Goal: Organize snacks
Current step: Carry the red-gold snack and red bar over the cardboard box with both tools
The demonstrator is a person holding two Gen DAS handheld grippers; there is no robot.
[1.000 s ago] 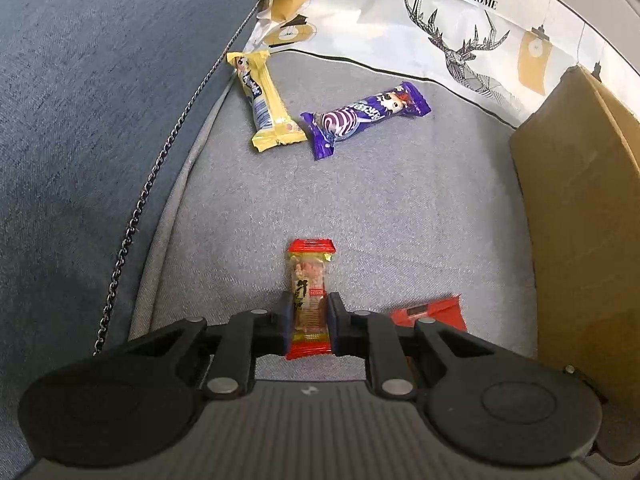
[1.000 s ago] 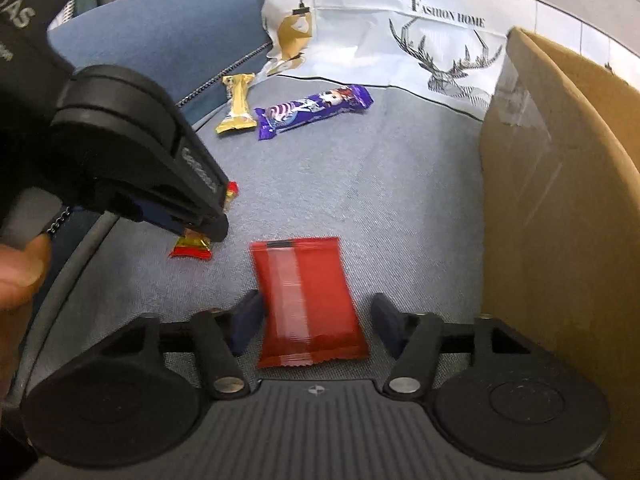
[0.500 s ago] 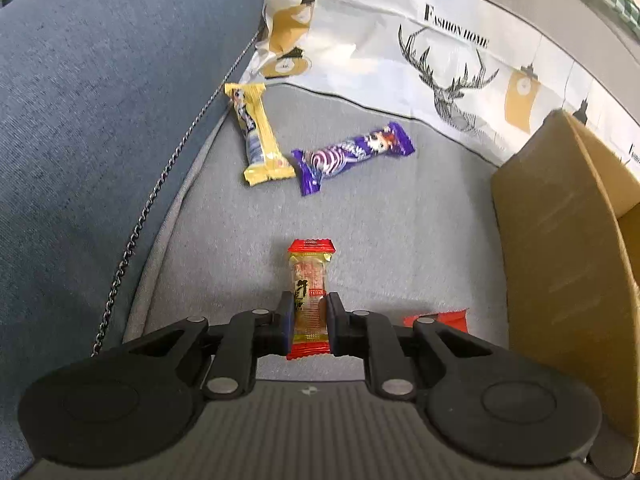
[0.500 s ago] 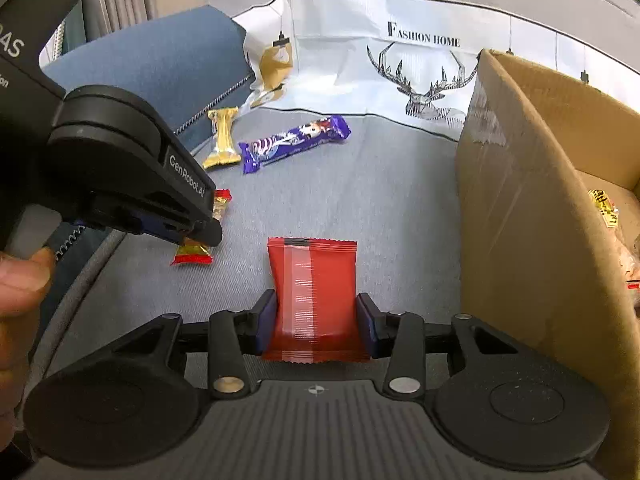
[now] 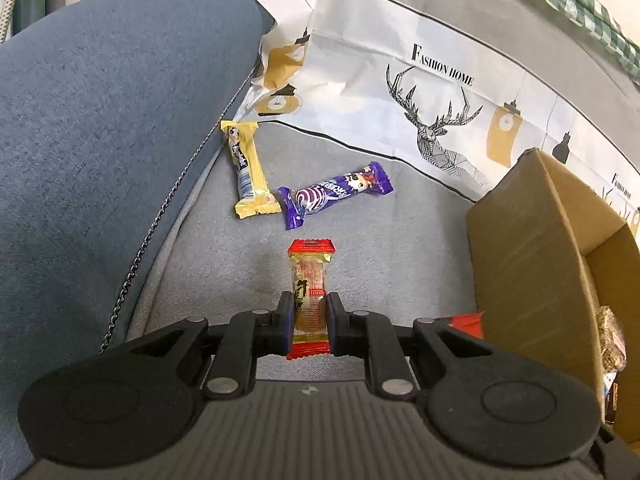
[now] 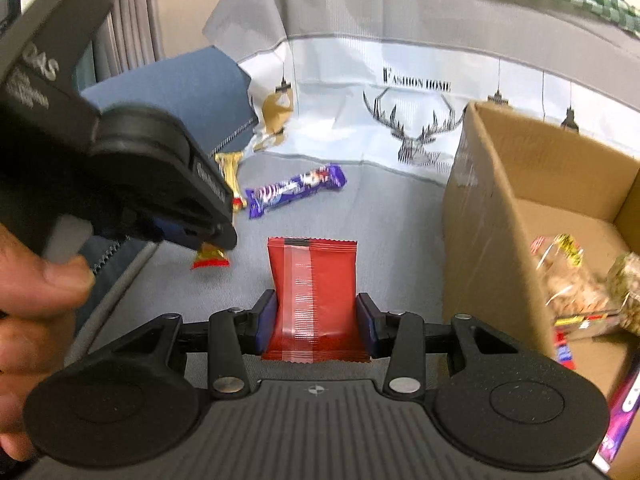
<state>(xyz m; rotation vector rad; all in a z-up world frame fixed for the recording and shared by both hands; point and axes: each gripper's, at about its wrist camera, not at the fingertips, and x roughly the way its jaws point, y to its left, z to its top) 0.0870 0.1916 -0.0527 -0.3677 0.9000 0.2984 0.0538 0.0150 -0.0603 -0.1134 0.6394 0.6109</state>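
Grey sofa cushion (image 5: 400, 240) under both tools, as we read it. Our left gripper (image 5: 308, 322) is clamped tight on a small red-and-gold wrapped snack (image 5: 310, 280), which sticks out ahead of the pads, lengthwise. Our right gripper (image 6: 316, 322) pinches a flat red packet (image 6: 314, 284) by its two side edges, the pads pressing on it; the packet points away from the camera.

On the cushion, farther off: a yellow snack bar (image 5: 248, 172) at the left by the blue armrest (image 5: 100, 140), and a purple snack bar (image 5: 334, 192) just right of it, their near ends almost touching. We cannot tell whether they do touch.

To the right stands an open cardboard box (image 6: 500, 220). Inside it, in the right wrist view, we note clear-wrapped snacks (image 6: 576, 284), blurred.

Behind everything hangs a white cloth (image 5: 420, 92) printed with a deer and "Fashion Home". A hand (image 6: 36, 300) shows at the left edge of the right wrist view, holding the left tool.
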